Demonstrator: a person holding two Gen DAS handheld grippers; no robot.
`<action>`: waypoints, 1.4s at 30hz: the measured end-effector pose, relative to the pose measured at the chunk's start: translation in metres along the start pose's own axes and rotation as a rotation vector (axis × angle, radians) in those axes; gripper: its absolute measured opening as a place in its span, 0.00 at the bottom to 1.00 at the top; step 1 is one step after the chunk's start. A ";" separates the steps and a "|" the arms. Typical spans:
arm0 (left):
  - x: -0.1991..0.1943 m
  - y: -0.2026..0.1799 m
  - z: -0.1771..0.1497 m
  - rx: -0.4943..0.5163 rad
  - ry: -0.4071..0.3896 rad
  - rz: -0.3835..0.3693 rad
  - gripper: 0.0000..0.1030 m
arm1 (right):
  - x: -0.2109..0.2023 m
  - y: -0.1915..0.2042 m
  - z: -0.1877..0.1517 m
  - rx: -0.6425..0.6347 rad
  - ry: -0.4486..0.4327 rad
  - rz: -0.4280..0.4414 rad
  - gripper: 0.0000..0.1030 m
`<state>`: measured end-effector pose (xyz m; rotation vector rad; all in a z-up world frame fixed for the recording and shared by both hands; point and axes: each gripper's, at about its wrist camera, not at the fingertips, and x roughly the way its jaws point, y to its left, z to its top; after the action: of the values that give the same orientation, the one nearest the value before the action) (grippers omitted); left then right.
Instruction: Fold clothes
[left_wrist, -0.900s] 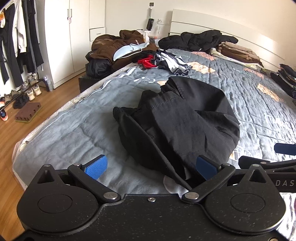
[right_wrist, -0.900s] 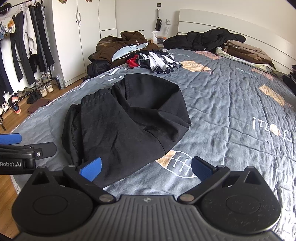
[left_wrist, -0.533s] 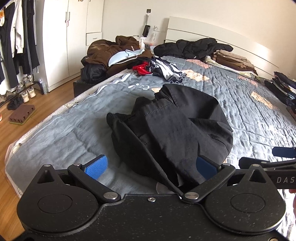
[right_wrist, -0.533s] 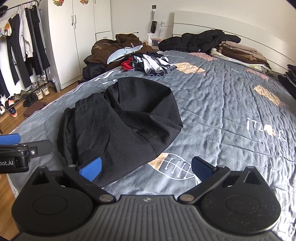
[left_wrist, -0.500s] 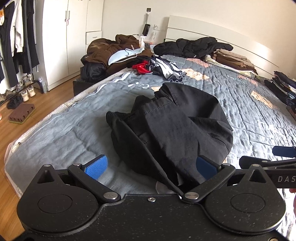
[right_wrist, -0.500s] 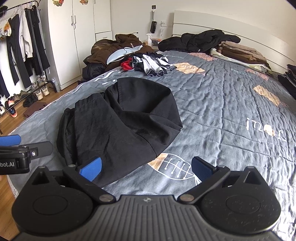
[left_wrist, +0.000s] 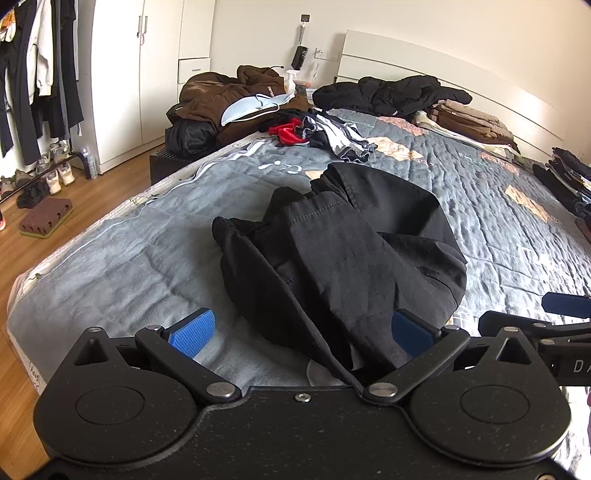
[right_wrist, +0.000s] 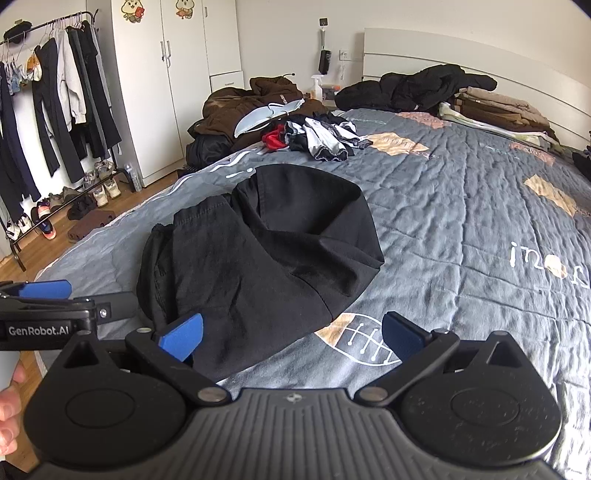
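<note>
**A:** Trousers, black cotton and crumpled (left_wrist: 343, 254), lie in a heap on the grey quilted bedspread (right_wrist: 461, 221), near the foot of the bed and toward its left edge. You have them straight ahead of both tools.

**B:** And my claws?

**A:** Your left claw (left_wrist: 301, 328) has its blue pads spread wide apart, with the near hem of the trousers lying between them; neither pad presses on the cloth. Your right claw (right_wrist: 291, 334) is just as wide apart, hovering over the bedspread with the trousers' near edge by its left pad. Nothing is held in either one.

**B:** What else is on the bed?

**A:** Beyond the trousers you have a jumble of red, white and black garments (right_wrist: 314, 138), and a black padded jacket (left_wrist: 391, 94) against the white headboard (right_wrist: 461, 55). Beside the jacket sits a stack of folded brown clothes (right_wrist: 498, 107). A brown coat (left_wrist: 229, 96) is piled off the bed's left side, possibly on a low stand; the view there is too cluttered to be sure.
</note>
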<state>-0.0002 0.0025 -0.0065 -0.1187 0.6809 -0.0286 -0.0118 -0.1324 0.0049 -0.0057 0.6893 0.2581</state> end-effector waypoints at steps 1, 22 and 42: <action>0.000 -0.001 0.000 0.000 0.001 -0.002 1.00 | 0.000 -0.001 0.000 0.004 -0.002 0.003 1.00; -0.001 -0.008 0.004 0.045 -0.016 0.077 1.00 | 0.002 0.006 0.003 -0.007 0.013 -0.028 1.00; -0.004 -0.007 0.005 0.046 -0.046 0.038 1.00 | 0.001 0.001 0.002 0.004 0.005 0.019 1.00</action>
<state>0.0000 -0.0042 0.0005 -0.0616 0.6358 -0.0052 -0.0100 -0.1312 0.0065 0.0036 0.6954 0.2754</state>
